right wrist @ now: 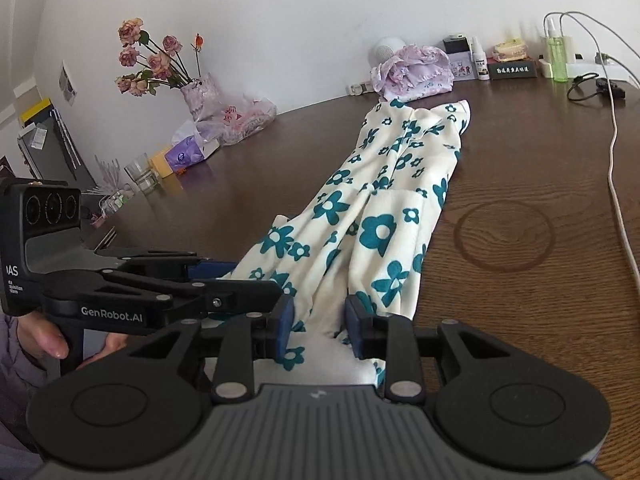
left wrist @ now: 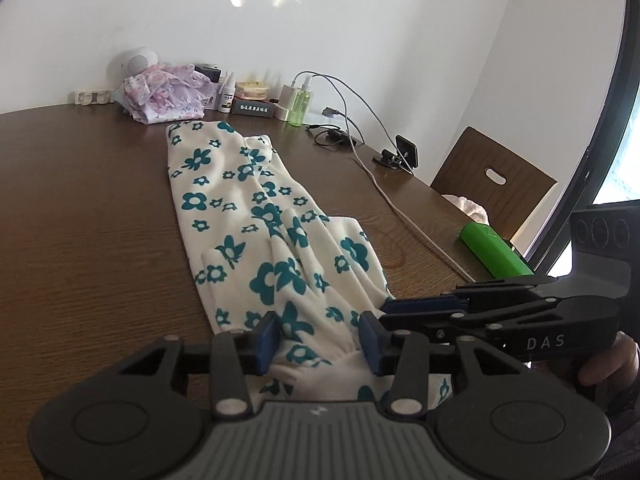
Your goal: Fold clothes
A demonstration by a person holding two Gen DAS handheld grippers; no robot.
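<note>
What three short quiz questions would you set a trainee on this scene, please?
1. True or false: the floral garment lies on a wooden table.
2. What stands in the vase? A) roses B) pencils C) nothing
3. Fill in: the spray bottle near the wall is ___ in colour.

Key: 1 true; 2 A; 3 green.
</note>
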